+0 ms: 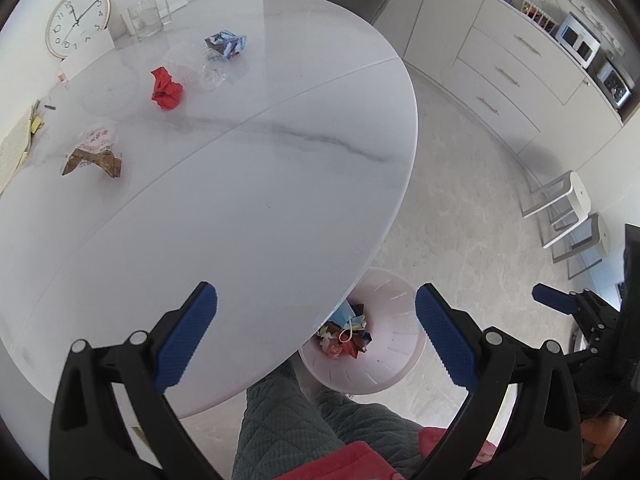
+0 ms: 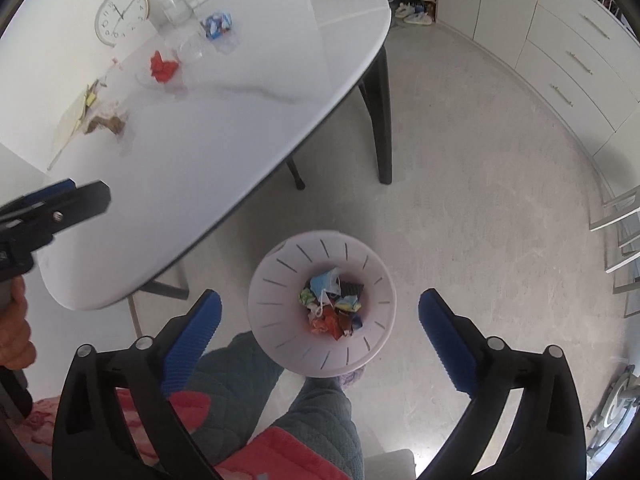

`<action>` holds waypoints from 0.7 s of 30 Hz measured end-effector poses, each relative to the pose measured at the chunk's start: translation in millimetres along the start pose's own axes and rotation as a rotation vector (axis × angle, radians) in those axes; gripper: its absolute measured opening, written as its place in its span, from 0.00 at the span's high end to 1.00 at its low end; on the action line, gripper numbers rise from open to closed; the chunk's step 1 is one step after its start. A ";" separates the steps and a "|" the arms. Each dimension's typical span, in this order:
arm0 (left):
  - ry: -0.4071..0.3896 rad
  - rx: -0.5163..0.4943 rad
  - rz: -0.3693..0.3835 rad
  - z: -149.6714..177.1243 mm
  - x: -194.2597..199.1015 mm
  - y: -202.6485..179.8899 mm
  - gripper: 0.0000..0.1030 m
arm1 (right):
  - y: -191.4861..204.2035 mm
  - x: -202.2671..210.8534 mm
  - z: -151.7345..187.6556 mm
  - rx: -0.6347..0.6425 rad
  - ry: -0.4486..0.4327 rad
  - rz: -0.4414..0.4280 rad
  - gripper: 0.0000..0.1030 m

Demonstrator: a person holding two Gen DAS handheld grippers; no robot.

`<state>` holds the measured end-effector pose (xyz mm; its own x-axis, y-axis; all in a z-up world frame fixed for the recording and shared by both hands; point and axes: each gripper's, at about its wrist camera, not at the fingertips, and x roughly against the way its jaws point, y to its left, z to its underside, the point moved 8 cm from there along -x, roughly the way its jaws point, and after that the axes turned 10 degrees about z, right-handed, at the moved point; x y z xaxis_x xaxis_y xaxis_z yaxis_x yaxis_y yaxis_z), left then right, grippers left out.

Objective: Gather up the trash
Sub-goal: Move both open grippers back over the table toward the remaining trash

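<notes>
right gripper [image 2: 320,334]: spread, empty, over bin [image 2: 280,254]
left gripper [image 1: 316,332]: spread, empty
red paper wad [image 1: 166,89]: table's far-left part, light, soft; pinch across middle

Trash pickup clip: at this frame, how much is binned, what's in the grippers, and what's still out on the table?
Done: the bin on the floor holds a pile of crumpled scraps. In hand: nothing; the right gripper hangs wide open above the bin, and the left gripper is open over the table edge. Left: red crumpled paper, blue printed carton, crushed clear plastic and brown wrapper on the table.
</notes>
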<state>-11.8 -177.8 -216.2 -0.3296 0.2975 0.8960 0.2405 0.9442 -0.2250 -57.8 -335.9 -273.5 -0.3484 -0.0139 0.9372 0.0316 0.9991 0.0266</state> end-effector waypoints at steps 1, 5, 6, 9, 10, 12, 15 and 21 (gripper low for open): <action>-0.007 0.008 -0.005 -0.9 3.0 1.4 0.08 | 0.7 2.8 -3.3 -0.001 -0.009 -0.002 0.02; -0.040 0.064 -0.034 -1.8 18.8 17.0 0.08 | 8.5 14.4 -13.7 0.014 -0.028 -0.021 0.02; -0.051 0.083 -0.043 -1.4 24.2 24.1 0.08 | 11.8 16.4 -17.2 0.022 -0.034 -0.025 0.02; -0.077 0.129 -0.062 -1.5 35.3 47.5 0.08 | 21.8 19.6 -26.9 0.031 -0.044 -0.022 0.02; -0.082 0.143 -0.068 -2.1 37.8 56.1 0.08 | 26.4 20.0 -29.4 0.030 -0.044 -0.027 0.02; -0.091 0.176 -0.085 -3.8 43.0 78.0 0.08 | 36.7 20.4 -34.2 0.028 -0.042 -0.041 0.02; -0.103 0.207 -0.098 -7.0 50.3 108.1 0.08 | 57.5 19.6 -43.5 0.035 -0.052 -0.037 0.02; -0.095 0.190 -0.115 -23.3 59.7 172.5 0.08 | 110.8 12.5 -69.7 -0.026 -0.063 -0.036 0.02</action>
<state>31.3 -0.4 -192.6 -0.4318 0.1896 0.8818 0.0228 0.9796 -0.1995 6.6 -228.2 -234.6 -0.4076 -0.0463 0.9120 0.0421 0.9967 0.0694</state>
